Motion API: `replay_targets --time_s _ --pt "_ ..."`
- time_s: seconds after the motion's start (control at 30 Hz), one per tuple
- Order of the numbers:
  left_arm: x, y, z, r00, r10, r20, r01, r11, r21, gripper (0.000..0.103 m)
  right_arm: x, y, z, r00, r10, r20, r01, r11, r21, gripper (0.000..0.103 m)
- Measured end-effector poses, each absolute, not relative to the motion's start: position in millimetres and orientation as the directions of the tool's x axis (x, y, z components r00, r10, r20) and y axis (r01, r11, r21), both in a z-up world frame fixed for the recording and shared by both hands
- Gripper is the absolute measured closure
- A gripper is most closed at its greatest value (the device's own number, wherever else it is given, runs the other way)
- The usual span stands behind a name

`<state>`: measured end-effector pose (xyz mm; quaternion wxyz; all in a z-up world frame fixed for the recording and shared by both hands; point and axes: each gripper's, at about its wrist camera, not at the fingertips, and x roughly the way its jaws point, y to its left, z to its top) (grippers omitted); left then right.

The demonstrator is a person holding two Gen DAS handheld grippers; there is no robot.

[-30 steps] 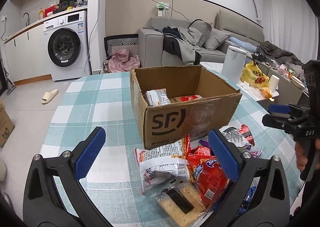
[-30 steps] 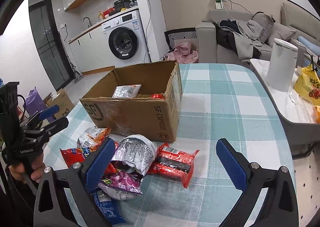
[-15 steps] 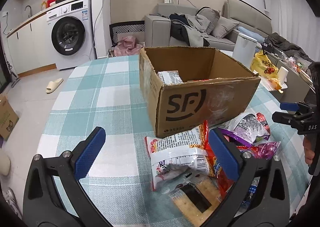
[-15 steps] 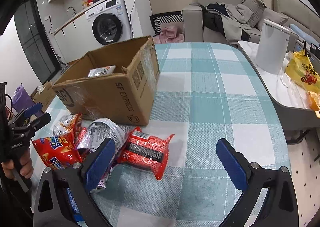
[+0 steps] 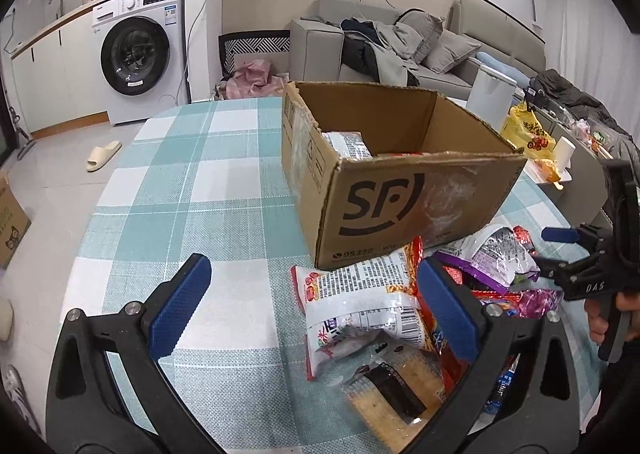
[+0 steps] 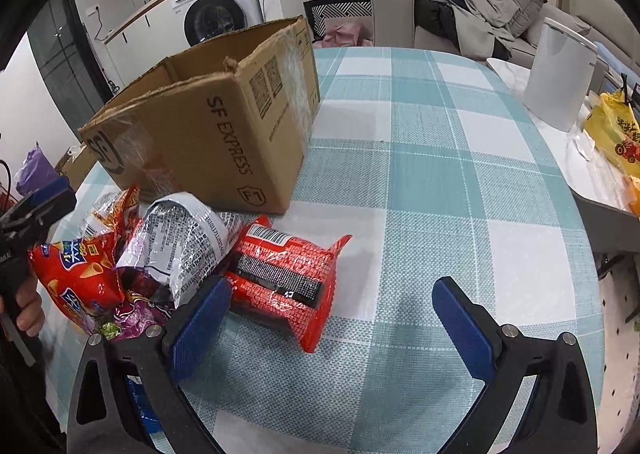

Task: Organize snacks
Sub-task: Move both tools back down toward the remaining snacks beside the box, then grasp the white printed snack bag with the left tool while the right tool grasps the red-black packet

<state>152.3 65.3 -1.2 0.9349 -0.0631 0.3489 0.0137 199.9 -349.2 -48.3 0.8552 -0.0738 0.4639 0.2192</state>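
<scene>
I have both tools spread wide and holding nothing. In the right wrist view, the right gripper point(image 6: 330, 324) hangs low over the checked tablecloth point(image 6: 440, 158), and the red snack packet point(image 6: 286, 274) lies just left of centre, touching the inner side of my left-hand blue pad point(image 6: 200, 328). It looks light and crinkly: a slick film wrap with a firm block inside, to judge by its flat squared shape. I would close across its short width at the middle, where the dark label band runs, not on the flared sealed ends, which would likely slip or fold.

At the left of that frame the rest of the pile leans together: a silver bag point(image 6: 180, 238) puffed with air and a red chip bag point(image 6: 80, 274), both soft and easy to crush.

In the left wrist view, the left gripper point(image 5: 316, 304) frames a white packet point(image 5: 360, 294) at lower centre, with a cracker pack point(image 5: 396, 382) below it that I judge brittle. The cardboard box point(image 5: 400, 190), centre right, already holds a few packets.
</scene>
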Motion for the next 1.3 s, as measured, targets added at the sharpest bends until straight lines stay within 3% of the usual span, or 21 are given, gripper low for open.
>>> replay_targets --time_s 0.27,0.53,0.83,1.3 --pt "156 74 -7 0.738 0.003 -0.675 -0.101 0.989 -0.105 0.001 203 -340 -56 0.457 0.331 -0.826 -0.461 0.882 0.099 0.000" --pt "165 81 -24 0.691 -0.078 -0.719 -0.096 0.976 -0.198 0.001 210 -337 -61 0.464 0.320 -0.826 -0.433 0.895 0.104 0.000" --pt "167 55 -32 0.669 -0.070 -0.740 -0.034 0.992 -0.124 0.001 220 -352 -63 0.475 0.288 -0.831 -0.389 0.916 0.095 0.000" --pt "175 50 -43 0.652 -0.098 -0.752 -0.021 0.989 -0.147 0.001 216 -354 -62 0.474 0.317 -0.821 -0.405 0.907 0.117 0.001"
